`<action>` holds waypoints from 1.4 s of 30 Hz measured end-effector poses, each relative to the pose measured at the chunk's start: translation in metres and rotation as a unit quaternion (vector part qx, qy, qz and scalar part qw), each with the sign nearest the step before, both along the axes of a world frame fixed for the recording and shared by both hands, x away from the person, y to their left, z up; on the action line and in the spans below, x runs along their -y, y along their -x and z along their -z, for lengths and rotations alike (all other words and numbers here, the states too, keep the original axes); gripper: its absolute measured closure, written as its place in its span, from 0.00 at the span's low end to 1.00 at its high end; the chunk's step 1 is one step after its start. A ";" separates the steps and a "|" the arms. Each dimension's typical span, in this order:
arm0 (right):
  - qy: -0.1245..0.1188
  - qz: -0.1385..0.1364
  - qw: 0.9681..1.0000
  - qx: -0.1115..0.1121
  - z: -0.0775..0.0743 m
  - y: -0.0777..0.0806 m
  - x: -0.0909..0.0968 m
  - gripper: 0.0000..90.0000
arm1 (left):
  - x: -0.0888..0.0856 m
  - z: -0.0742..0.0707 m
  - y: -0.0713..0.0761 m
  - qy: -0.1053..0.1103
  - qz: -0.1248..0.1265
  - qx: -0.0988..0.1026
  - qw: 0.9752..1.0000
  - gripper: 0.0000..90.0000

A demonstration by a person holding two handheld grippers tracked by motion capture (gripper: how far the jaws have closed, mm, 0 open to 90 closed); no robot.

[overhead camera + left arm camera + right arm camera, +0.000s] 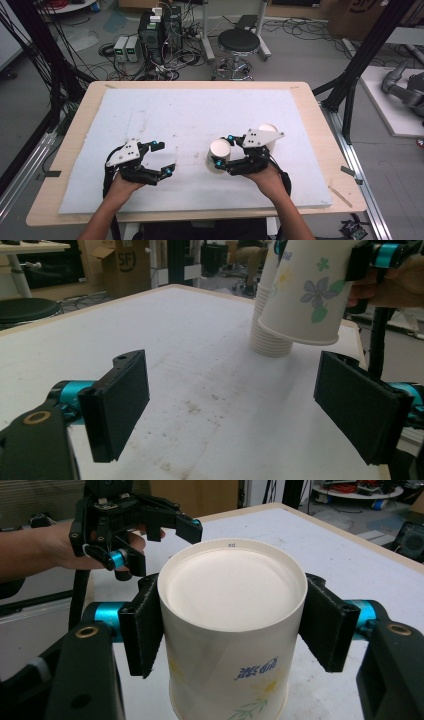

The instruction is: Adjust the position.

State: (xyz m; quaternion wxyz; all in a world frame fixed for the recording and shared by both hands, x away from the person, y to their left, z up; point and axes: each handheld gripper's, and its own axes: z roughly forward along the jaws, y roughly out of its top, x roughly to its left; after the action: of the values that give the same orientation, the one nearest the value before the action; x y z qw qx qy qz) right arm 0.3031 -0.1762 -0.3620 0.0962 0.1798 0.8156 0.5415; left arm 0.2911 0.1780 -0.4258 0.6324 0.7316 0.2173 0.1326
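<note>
**Paper cup clamped in right gripper, left gripper idle**

Right gripper (223,151) over the right half of the worktop (70,150), fingers (142,625) closed on opposite sides of a paper cup (218,155). Cup held upside down, flat base (232,587) uppermost, tilted in the left gripper view and off the white foam mat (190,115). Flower print and blue lettering on the cup wall. Stack of nested paper cups (270,325) standing inverted on the mat just behind the held cup, near the right edge.

Left gripper (162,157) low over the left half of the mat, well apart from the cup. Fingers (117,402) spread wide, nothing between them. Faint brown stains on the mat ahead of the left gripper.

Stool (239,47) and tangled cables on the floor beyond the worktop.
</note>
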 end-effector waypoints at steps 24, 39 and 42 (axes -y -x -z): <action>-0.003 -0.048 0.999 -0.016 0.000 -0.001 -0.027 0.37 | 0.063 -0.009 0.003 -0.029 0.090 0.014 0.995 0.16; -0.018 -0.061 0.998 -0.029 0.004 0.002 -0.031 0.37 | 0.080 -0.005 -0.001 -0.028 0.113 0.013 0.993 0.22; -0.019 -0.063 0.997 -0.028 0.004 0.001 -0.031 0.37 | 0.080 -0.005 -0.001 -0.027 0.119 0.012 0.992 0.27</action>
State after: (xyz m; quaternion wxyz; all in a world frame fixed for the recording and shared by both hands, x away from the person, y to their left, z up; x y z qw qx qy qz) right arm 0.3020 -0.1447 -0.3662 0.0352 0.1452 0.8170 0.5569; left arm 0.2921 0.0984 -0.4203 0.6262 0.7674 0.1174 0.0714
